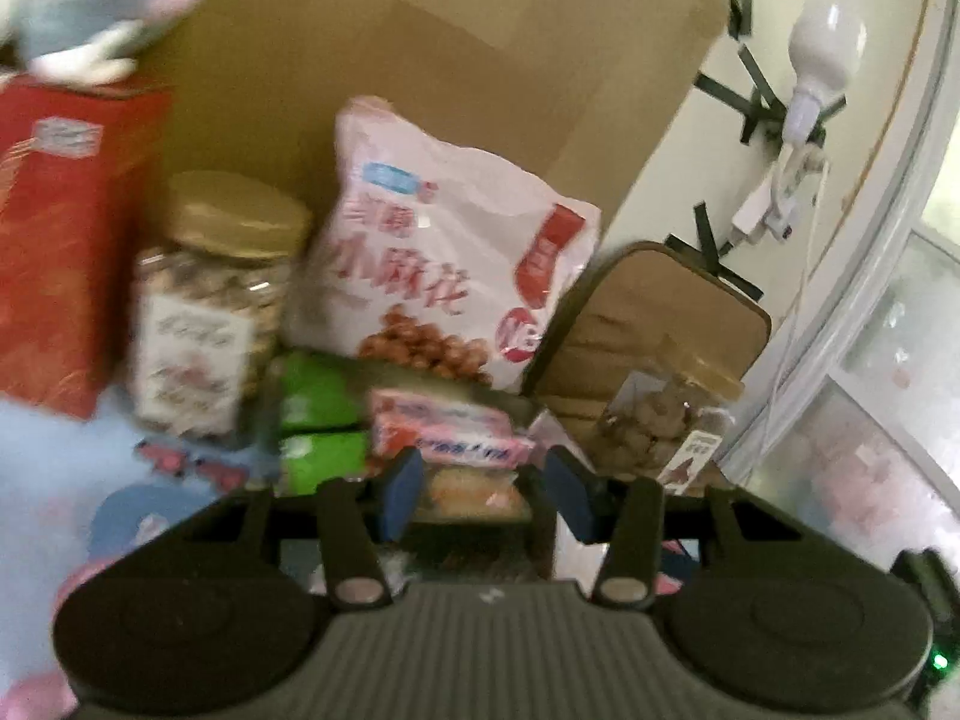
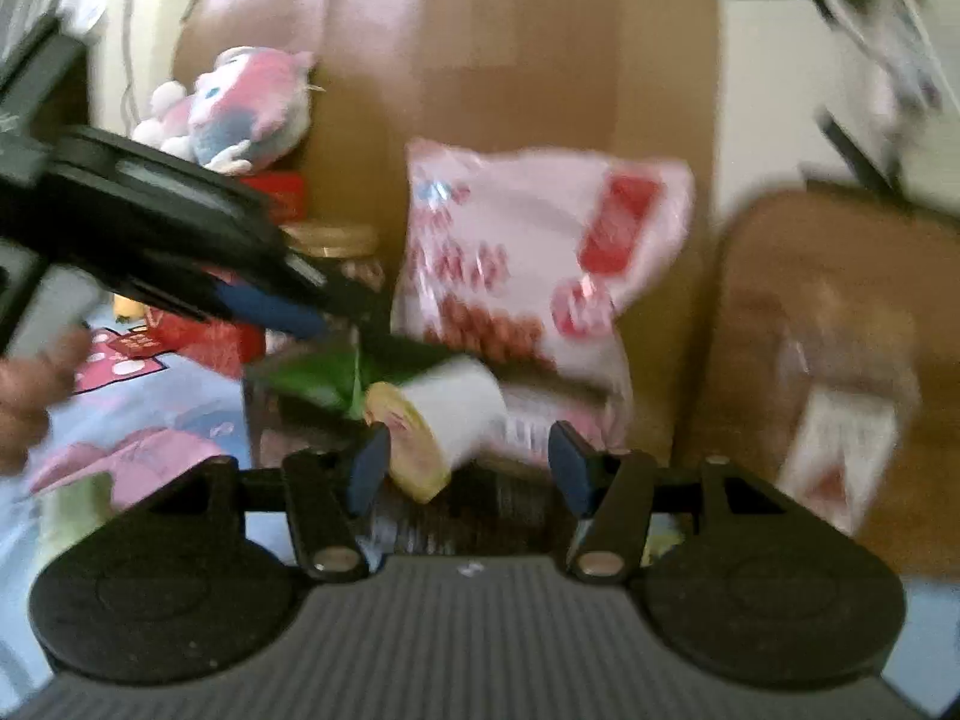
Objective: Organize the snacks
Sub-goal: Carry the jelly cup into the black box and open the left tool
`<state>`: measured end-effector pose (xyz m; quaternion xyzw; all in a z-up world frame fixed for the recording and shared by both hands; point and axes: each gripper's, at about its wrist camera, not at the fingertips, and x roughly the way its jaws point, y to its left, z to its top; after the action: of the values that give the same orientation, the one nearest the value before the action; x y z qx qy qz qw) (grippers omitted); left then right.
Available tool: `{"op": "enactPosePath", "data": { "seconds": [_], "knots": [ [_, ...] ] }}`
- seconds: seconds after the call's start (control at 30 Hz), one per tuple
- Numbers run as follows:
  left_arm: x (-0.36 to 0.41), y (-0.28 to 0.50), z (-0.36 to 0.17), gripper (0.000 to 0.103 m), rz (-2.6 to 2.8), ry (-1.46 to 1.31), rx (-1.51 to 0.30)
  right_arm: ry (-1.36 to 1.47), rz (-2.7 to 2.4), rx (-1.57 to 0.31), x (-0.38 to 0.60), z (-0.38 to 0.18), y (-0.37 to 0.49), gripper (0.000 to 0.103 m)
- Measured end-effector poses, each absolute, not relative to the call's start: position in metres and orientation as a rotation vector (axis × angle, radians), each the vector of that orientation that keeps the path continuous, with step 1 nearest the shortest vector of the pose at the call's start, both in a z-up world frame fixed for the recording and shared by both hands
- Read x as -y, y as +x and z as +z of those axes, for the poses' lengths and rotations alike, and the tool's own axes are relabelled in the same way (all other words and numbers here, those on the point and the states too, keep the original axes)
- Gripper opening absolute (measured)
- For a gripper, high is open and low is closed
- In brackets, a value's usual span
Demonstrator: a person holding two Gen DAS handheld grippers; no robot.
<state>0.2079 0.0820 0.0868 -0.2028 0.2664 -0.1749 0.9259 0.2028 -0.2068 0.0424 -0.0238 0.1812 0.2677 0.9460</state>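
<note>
Both views are blurred, so fine detail is uncertain. In the left wrist view the left gripper [image 1: 480, 495] sits at the lower centre of the frame with its blue pads spread on either side of a pink snack packet [image 1: 447, 429] and a paler packet below it; the jaws stand apart and it cannot be told whether either pad touches the packets. Green packets [image 1: 318, 420] lie just left of these, a clear jar with a gold lid [image 1: 210, 312] stands further left beside a red box [image 1: 66, 240], and a large pink-and-white snack bag [image 1: 456, 258] leans against the cardboard [image 1: 480, 60] behind, at the centre. At the right a smaller jar [image 1: 666, 420] rests against a brown cushion [image 1: 672, 324]. In the right wrist view the right gripper [image 2: 462, 468] is released, its pads wide, with a white roll-shaped snack [image 2: 444, 420] tilted between them and not clearly pinched. The left tool reaches in from the upper left of that frame toward the green packets. A plush toy [image 2: 240, 108] sits at the upper left. The step in hand appears to be gathering the small packets in front of the big bag. The next move likely calls for closing squarely on one packet without dragging its neighbours or tipping the jars.
</note>
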Motion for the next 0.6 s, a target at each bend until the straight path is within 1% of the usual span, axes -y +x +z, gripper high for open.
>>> {"op": "enactPosePath", "data": {
  "seconds": [0.07,0.17,0.3,0.37,0.4,0.43,0.6],
  "knots": [
    [-0.096,0.188,0.081,0.046,-0.322,-0.441,-0.55,0.001,0.532,-0.435,0.219,0.031,0.191,0.06],
    [-0.109,0.171,0.068,0.046,-0.288,-0.501,-0.579,0.039,0.521,-0.483,0.224,0.021,0.182,0.06],
    [-0.109,0.161,0.055,0.046,-0.291,-0.548,-0.633,0.005,0.535,-0.526,0.203,0.021,0.199,0.06],
    [-0.1,0.159,0.055,0.046,-0.305,-0.506,-0.649,0.013,0.528,-0.543,0.199,0.02,0.206,0.06],
    [-0.095,0.16,0.056,0.048,-0.312,-0.479,-0.655,0.013,0.52,-0.541,0.199,0.021,0.206,0.06],
    [-0.088,0.163,0.056,0.048,-0.326,-0.457,-0.665,0.022,0.51,-0.533,0.201,0.022,0.205,0.06],
    [-0.038,0.2,0.05,0.05,-0.428,-0.366,-0.747,0.021,0.471,-0.529,0.213,0.015,0.206,0.061]
  ]
}}
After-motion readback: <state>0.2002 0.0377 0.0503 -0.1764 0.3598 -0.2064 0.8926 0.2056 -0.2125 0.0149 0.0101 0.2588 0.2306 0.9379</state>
